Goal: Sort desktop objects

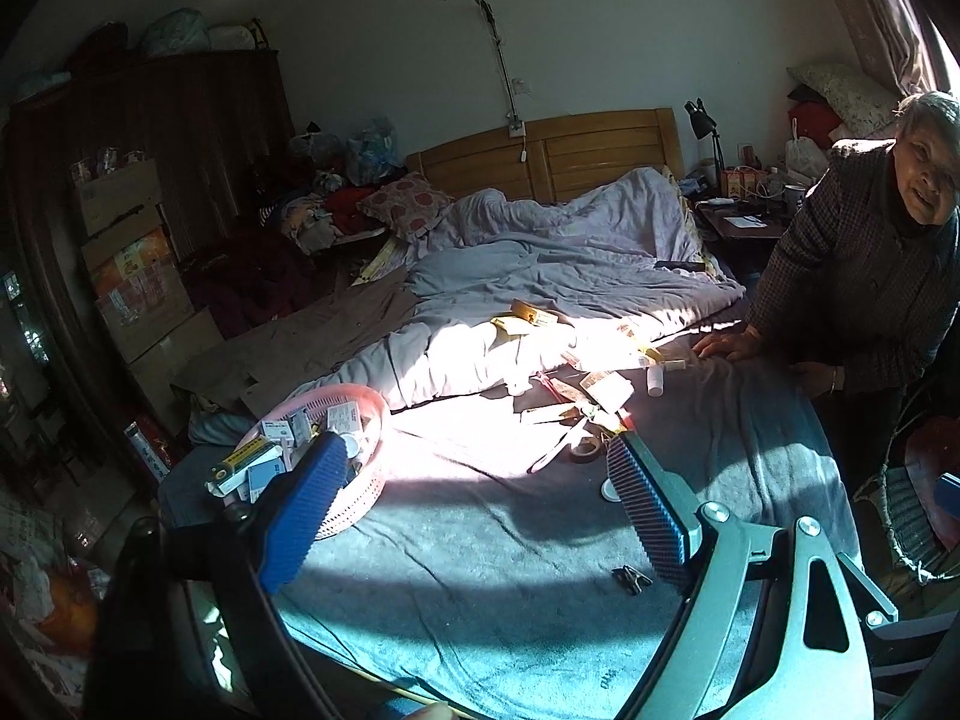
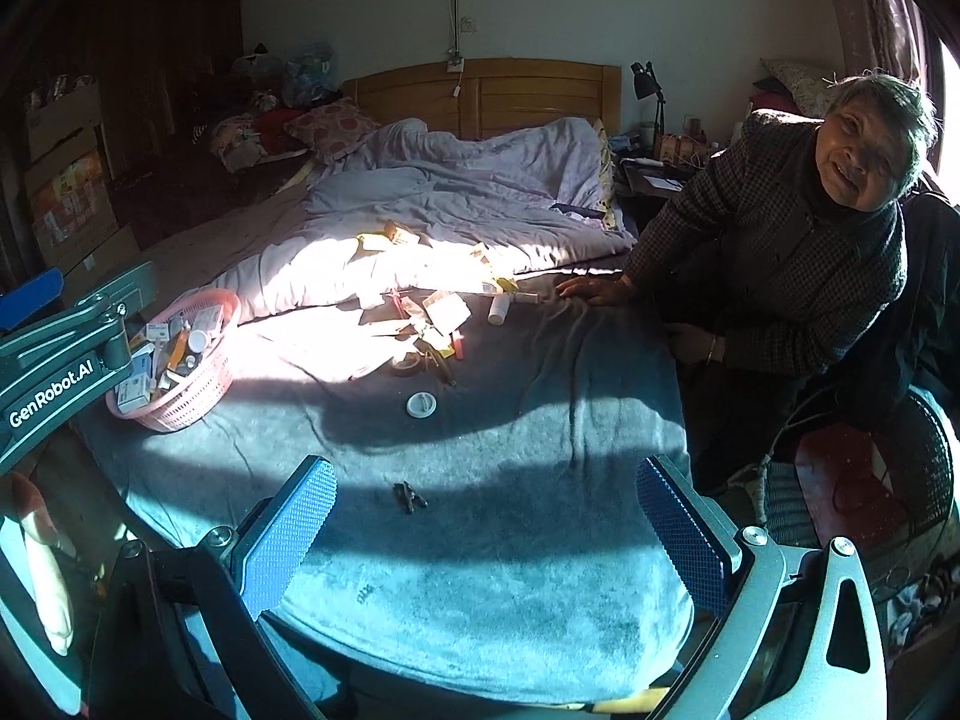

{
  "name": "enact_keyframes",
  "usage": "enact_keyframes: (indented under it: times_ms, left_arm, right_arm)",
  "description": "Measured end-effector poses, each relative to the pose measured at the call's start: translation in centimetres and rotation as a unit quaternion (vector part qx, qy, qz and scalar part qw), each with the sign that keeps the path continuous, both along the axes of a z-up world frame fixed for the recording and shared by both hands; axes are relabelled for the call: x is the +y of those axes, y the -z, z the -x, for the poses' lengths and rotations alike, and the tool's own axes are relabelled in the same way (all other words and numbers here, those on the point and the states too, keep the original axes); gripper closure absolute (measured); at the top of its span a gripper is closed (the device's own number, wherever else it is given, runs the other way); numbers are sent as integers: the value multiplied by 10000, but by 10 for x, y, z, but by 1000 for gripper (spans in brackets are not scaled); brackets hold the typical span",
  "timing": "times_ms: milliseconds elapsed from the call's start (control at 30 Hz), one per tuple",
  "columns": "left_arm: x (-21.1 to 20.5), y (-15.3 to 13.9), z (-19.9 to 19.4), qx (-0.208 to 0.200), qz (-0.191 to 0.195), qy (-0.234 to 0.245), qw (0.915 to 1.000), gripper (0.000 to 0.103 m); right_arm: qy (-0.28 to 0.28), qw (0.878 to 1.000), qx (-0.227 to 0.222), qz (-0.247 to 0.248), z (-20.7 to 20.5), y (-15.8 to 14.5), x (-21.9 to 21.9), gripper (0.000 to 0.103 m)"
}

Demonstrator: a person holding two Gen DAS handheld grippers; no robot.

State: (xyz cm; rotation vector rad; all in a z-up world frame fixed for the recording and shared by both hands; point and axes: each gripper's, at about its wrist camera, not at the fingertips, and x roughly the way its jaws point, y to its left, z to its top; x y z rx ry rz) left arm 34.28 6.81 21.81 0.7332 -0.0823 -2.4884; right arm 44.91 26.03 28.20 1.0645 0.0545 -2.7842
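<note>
— Sorting's mid-way, by my reading: your pink basket already holds boxes, while the loose pile lies in the sun patch mid-bed.

— And my tools?

— Your left gripper and right gripper both stand wide apart, holding nothing. You'd likely go next for the white lid or the dark clip, which lies nearest.

— Room?

— Bare blanket ahead. Mind the bystander's hand resting by the pile, and the bed's right edge.
</note>
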Motion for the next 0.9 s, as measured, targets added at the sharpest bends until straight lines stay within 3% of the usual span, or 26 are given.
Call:
enact_keyframes:
  times_ms: [900]
  left_arm:
    - [9, 1, 1, -50, 61, 11, 10000, 15]
  right_arm:
    - [43, 10000, 10, -1, -3, 1, -3, 0]
